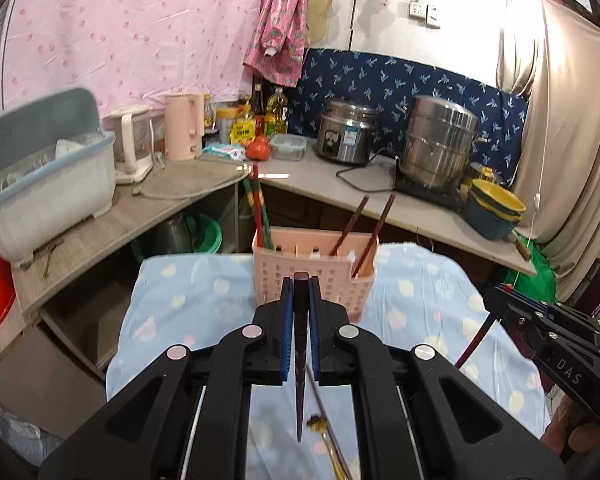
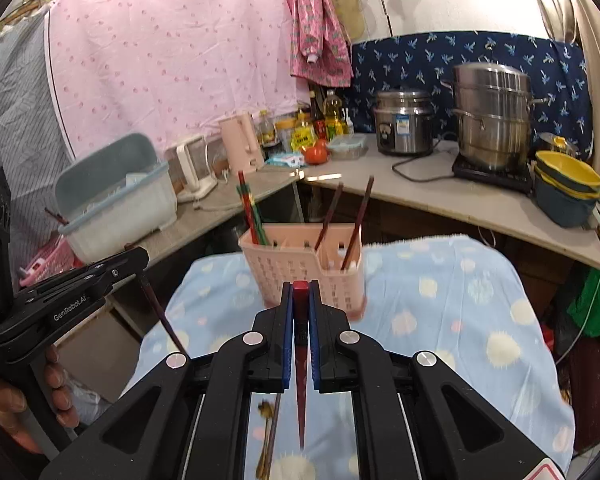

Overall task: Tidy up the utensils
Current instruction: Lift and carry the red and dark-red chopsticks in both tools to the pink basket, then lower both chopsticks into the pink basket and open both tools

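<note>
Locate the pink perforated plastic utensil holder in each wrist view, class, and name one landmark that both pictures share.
Left wrist view: the pink perforated plastic utensil holder stands at centre, just beyond the tips of the left tongs, on the blue spotted cloth.
Right wrist view: the holder is at centre, just past the right tongs.
Shared landmark: the steel rice cooker on the counter behind.

Spotted blue tablecloth (image 1: 188, 300): pink caddy (image 1: 300, 276), loose utensils (image 1: 332, 436).

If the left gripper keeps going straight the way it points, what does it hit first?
Most likely the pink utensil basket, directly beyond the left gripper and the dark chopstick it clamps; the gap between them is hard to judge.
</note>
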{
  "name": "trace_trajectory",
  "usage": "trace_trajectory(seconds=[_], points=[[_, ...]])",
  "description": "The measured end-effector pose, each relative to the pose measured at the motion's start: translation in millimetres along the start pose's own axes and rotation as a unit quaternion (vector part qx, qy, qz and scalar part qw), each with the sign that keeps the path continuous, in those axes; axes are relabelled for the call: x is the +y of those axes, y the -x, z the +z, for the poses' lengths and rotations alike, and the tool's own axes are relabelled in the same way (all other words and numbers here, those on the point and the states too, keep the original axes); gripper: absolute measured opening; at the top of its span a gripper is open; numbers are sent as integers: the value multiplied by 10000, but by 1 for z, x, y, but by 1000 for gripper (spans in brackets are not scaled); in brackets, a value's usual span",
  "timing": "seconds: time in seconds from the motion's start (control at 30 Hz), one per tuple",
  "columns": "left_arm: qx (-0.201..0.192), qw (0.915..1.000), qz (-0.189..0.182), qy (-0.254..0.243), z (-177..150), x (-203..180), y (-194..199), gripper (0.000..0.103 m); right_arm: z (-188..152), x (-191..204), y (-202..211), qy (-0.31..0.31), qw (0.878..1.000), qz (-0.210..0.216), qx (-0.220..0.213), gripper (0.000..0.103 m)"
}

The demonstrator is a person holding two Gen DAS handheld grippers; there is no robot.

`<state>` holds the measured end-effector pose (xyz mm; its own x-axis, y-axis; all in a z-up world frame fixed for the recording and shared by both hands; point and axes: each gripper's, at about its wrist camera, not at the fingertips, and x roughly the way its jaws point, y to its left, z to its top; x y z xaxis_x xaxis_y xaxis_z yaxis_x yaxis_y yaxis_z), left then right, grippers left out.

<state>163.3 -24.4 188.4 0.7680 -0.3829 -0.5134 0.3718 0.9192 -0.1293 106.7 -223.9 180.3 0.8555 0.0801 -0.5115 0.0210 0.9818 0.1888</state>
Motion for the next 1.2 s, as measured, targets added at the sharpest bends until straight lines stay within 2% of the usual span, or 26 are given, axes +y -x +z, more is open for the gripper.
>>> trace_trajectory(seconds=[0.4,0.57,0.73,0.9,1.2], points=[[-924,9954,-118,-218,123,-13,-19,7,131,7,-27,-27,9953,115,-961,7],[-1178,9927,-164,-188,150,-12,-46,7,165,8,-58,-80,9930,31,-1179,7],[-1055,9941,-222,-94,150,-2,-84,7,166,0,-100,-220,9946,-24,-1017,7],[-681,9970,-333,150,125,13,-119,7,139,-11,-136,-378,9974,-65,-617,7],[-315,9985,-298,328,97,25,-146,8,104,-18,-160,-409,9988,-183,-219,7]])
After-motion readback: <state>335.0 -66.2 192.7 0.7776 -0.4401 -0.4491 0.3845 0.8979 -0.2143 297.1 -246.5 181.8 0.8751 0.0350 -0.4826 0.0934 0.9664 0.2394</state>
